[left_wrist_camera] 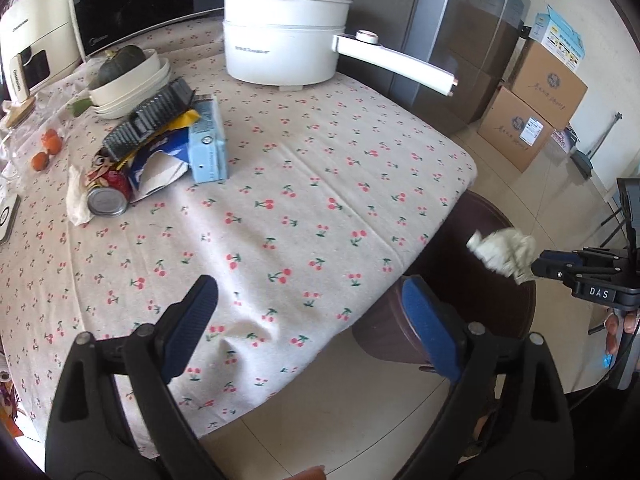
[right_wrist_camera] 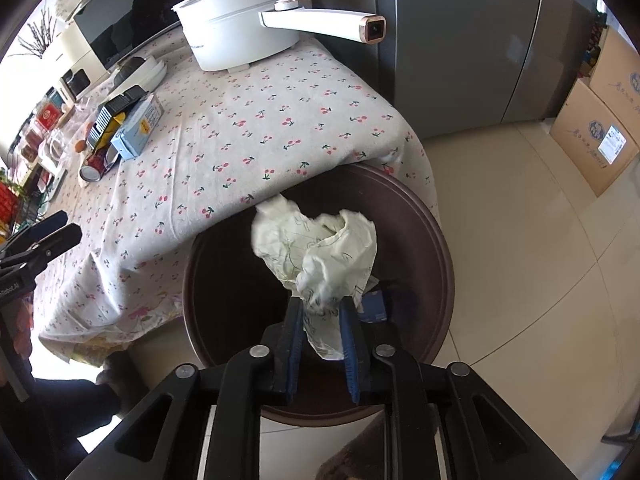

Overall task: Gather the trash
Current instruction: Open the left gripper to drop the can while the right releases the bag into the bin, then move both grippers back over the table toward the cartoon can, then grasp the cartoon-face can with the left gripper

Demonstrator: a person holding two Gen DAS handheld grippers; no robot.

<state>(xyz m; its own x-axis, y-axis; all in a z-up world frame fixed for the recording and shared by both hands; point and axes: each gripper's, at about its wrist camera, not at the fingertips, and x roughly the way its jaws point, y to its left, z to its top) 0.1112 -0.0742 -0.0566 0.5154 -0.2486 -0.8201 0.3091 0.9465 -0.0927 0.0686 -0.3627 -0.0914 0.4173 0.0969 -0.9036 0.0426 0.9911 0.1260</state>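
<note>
- The crumpled paper, pale with a faint printed pattern, sits at the centre of the right wrist view, hanging over the mouth of the dark brown bin; I judge it is held there so that letting go drops it straight in
- The right gripper is clamped on the lower tail of that paper, blue pads pressed to either side of it, which leaves the bulk of the wad free above the bin's opening
- In the left wrist view the same wad shows at the right edge, level with the table corner, so the bin stands just beside the table, partly tucked under the overhanging cherry-print tablecloth, probably to keep the carry short
- The left gripper hovers in the lower middle of its frame with its jaws spread wide and nothing between them, seemingly ready for the next piece
- More trash waits in a heap at the upper left of the left view: a tipped can, a light blue carton, a black ridged tray and torn wrappers
- The white electric pot at the top centre is cookware, best left alone
</note>
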